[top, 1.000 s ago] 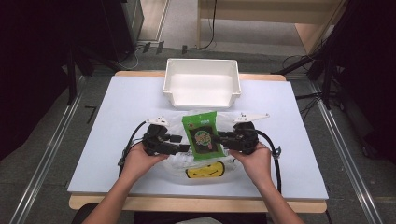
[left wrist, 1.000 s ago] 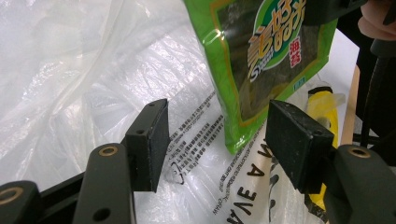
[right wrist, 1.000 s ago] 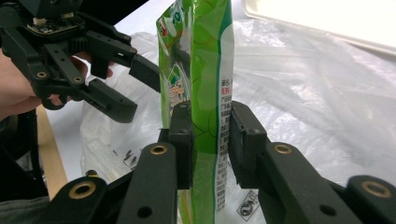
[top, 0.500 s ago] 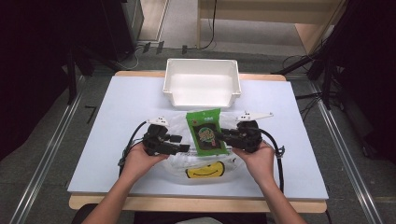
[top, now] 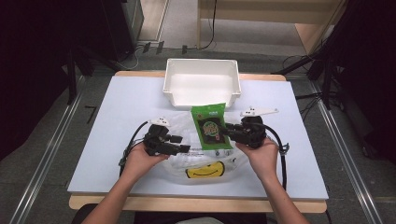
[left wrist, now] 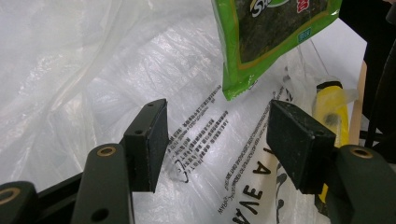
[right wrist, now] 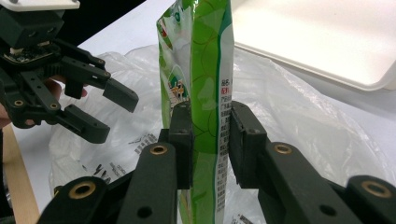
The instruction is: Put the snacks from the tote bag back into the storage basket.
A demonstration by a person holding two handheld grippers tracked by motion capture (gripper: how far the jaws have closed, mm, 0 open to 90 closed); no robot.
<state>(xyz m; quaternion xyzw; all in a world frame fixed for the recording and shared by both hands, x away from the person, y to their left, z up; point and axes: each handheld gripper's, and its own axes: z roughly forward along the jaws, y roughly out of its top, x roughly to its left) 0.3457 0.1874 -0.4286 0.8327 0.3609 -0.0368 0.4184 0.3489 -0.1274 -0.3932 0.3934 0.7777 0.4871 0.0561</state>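
A green snack packet (top: 211, 126) hangs above a clear plastic bag (top: 201, 161) printed with a yellow smiley face. My right gripper (top: 225, 132) is shut on the packet's edge; in the right gripper view both pads squeeze the packet (right wrist: 205, 93), which stands upright. My left gripper (top: 186, 143) is open at the bag's left side, with its fingers (left wrist: 152, 140) spread over the bag's printed film (left wrist: 205, 140) and nothing between them. The packet's lower corner (left wrist: 261, 42) hangs just beyond those fingers. The left gripper (right wrist: 114, 114) also shows open in the right gripper view.
A white empty bin (top: 201, 84) stands at the back middle of the white table (top: 116, 102). A wooden edge (top: 196, 204) runs along the table's front. Black cables loop from both grippers.
The packet has been lifted and shifted a little farther back and to the right with my right gripper. The left gripper has stayed where it was.
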